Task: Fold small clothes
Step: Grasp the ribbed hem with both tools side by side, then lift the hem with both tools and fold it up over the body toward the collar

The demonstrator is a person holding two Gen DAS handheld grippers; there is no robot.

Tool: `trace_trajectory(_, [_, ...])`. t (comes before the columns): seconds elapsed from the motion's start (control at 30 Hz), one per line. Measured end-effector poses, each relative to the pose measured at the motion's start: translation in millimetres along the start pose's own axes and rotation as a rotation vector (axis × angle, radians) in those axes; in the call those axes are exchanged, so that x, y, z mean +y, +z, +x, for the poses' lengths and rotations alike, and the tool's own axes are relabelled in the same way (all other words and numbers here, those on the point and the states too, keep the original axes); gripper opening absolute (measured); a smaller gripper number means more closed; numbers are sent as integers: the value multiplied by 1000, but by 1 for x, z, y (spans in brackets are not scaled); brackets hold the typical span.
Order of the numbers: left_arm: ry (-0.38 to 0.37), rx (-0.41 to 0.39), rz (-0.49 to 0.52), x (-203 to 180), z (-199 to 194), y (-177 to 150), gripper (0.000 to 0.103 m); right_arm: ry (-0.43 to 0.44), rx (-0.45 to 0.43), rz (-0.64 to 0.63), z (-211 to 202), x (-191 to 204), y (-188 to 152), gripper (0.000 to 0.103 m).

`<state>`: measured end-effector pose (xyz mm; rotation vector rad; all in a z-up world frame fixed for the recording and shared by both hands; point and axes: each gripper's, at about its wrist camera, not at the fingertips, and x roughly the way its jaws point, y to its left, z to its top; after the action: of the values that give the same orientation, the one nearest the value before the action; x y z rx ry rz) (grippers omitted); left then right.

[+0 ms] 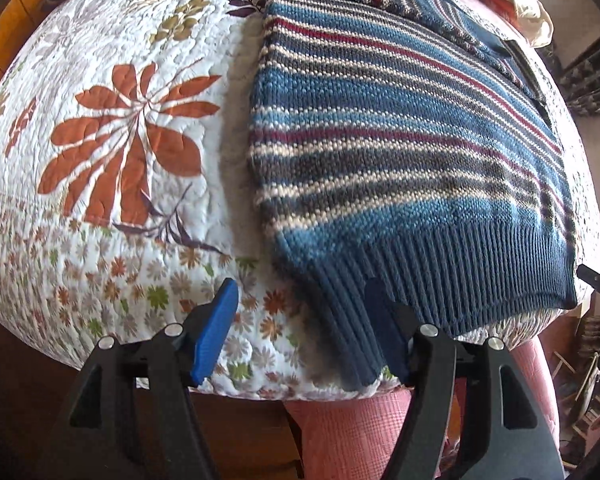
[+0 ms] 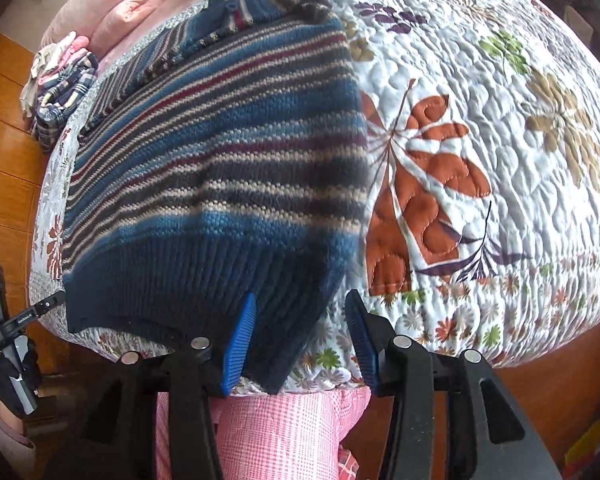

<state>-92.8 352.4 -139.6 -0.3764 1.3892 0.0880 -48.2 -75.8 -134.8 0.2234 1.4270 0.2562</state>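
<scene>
Both grippers, left (image 1: 304,320) and right (image 2: 300,332), hover jaws spread at the sweater's (image 1: 400,128) ribbed hem on the quilt (image 1: 140,80), gripping nothing.

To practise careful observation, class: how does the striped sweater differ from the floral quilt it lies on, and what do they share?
The sweater has blue, grey, cream and maroon stripes; the quilt has leaves and flowers on white. The sweater is chunky knit with a ribbed navy hem; the quilt is stitched padding. The sweater covers only part of the quilt, which spreads much wider. Both are soft textiles lying fairly flat.
</scene>
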Motion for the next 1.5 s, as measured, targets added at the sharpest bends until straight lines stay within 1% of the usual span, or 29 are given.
trace_trajectory(0.07, [-39,15,-9,-1,4,-5,65,4,11,9,5,0,-3,47])
trace_trajectory(0.1, [-42,16,-5,-3,6,-7,65,-3,9,3,7,1,-4,47])
trace_trajectory(0.27, [-26,28,-4,-9,16,-8,65,-7,15,3,14,5,-4,47])
trace_trajectory(0.33, [-42,29,-9,-13,16,-8,65,19,20,8,15,6,-4,43])
trace_trajectory(0.37, [-59,32,-17,-14,16,-9,64,24,20,20,16,6,-5,43])
trace_trajectory(0.4, [-67,34,-26,-14,16,-9,63,22,21,30,18,6,-4,40])
trace_trajectory(0.43, [-74,38,-31,-15,17,-11,55,22,21,33,18,5,-5,36])
trace_trajectory(0.47, [-85,47,-35,-16,18,-12,44,29,20,39,18,4,-4,33])
trace_trajectory(0.5, [-93,52,-43,-16,19,-13,40,45,21,48,18,3,-4,27])
trace_trajectory(0.53, [-89,51,-52,-17,19,-13,36,70,28,60,18,1,-5,16])
trace_trajectory(0.57, [-94,50,-59,-16,19,-14,27,104,38,77,18,-3,-6,13])
trace_trajectory(0.6, [-114,53,-75,-14,19,-14,22,123,39,92,18,-6,-7,12])
trace_trajectory(0.63, [-133,54,-98,-10,19,-15,14,133,39,102,17,-8,-8,11])
trace_trajectory(0.67, [-157,55,-124,-7,18,-16,10,145,38,109,16,-10,-8,11])
trace_trajectory(0.77, [-176,47,-150,-2,12,-17,9,180,27,122,8,-12,-9,10])
trace_trajectory(0.87, [-178,13,-115,-7,-4,-13,8,239,5,125,-5,-13,-3,10])
trace_trajectory(0.93, [-185,-28,-94,-10,-18,-3,8,270,-15,125,-16,-13,5,9])
trace_trajectory(1.07, [-198,-106,-85,-12,-40,24,8,300,-59,122,-36,-11,31,9])
trace_trajectory(1.17, [-208,-138,-88,-12,-46,49,8,293,-78,114,-43,-6,56,9])
trace_trajectory(1.3, [-206,-161,-84,-19,-40,80,8,292,-73,123,-35,1,93,9])
trace_trajectory(1.37, [-209,-161,-91,-19,-32,95,8,291,-62,137,-27,-1,110,9])
trace_trajectory(1.5, [-212,-157,-121,-18,-11,121,8,315,-30,186,-4,-3,142,9])
